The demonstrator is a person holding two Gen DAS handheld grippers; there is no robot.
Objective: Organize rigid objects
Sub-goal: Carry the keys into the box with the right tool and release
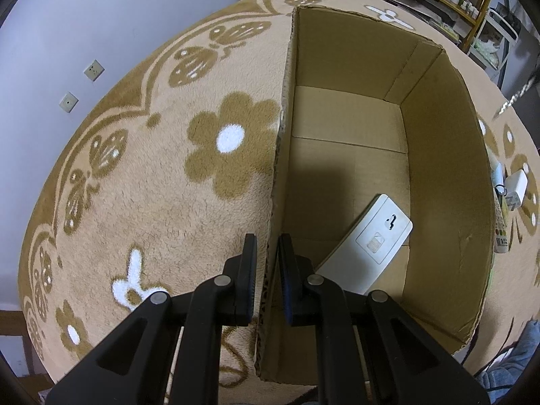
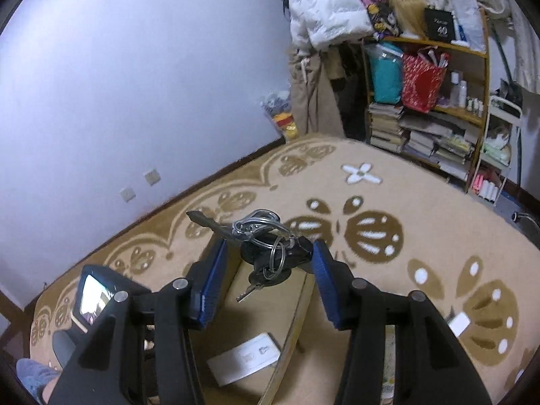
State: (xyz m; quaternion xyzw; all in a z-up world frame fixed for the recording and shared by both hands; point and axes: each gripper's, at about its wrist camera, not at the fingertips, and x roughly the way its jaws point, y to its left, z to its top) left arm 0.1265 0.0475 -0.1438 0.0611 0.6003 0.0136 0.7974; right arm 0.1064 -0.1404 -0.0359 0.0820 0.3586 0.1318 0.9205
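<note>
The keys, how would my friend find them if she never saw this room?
Look above the open cardboard box sitting on the tan flowered rug. There the right tool holds a bunch of keys on wire rings between its blue pads. It is dark and jangly, unlike the flat white device lying in the box.

White plate's (image 1: 368, 243) near end behind left claw (image 1: 266, 260)

Flowered rug (image 1: 162, 222); cardboard box (image 1: 445, 182), white adapter (image 1: 516, 182) on it
</note>
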